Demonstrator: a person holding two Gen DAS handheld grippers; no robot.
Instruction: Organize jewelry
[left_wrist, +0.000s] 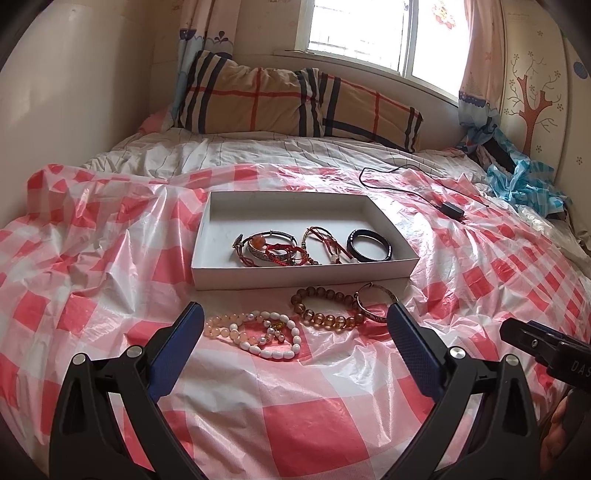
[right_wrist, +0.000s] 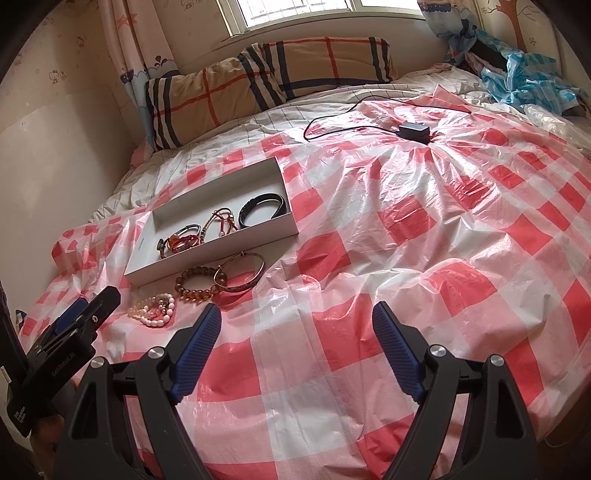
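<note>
A white shallow box (left_wrist: 221, 218) (right_wrist: 207, 254) lies on the red-checked plastic sheet and holds several bracelets, among them a black bangle (left_wrist: 369, 245) (right_wrist: 263, 209). In front of the box lie a white and peach bead bracelet pile (left_wrist: 255, 334) (right_wrist: 153, 309), a brown bead bracelet (left_wrist: 325, 308) (right_wrist: 197, 284) and a metal bangle (left_wrist: 375, 304) (right_wrist: 242, 273). My left gripper (left_wrist: 295, 321) is open and empty, just short of the bead pile. My right gripper (right_wrist: 295, 314) is open and empty over bare sheet, to the right of the jewelry.
A black charger with cable (left_wrist: 452, 210) (right_wrist: 413, 131) lies beyond the box. A plaid pillow (left_wrist: 295, 101) sits at the head of the bed. Blue plastic (left_wrist: 517, 181) is bunched at the far right. A wall runs along the left side.
</note>
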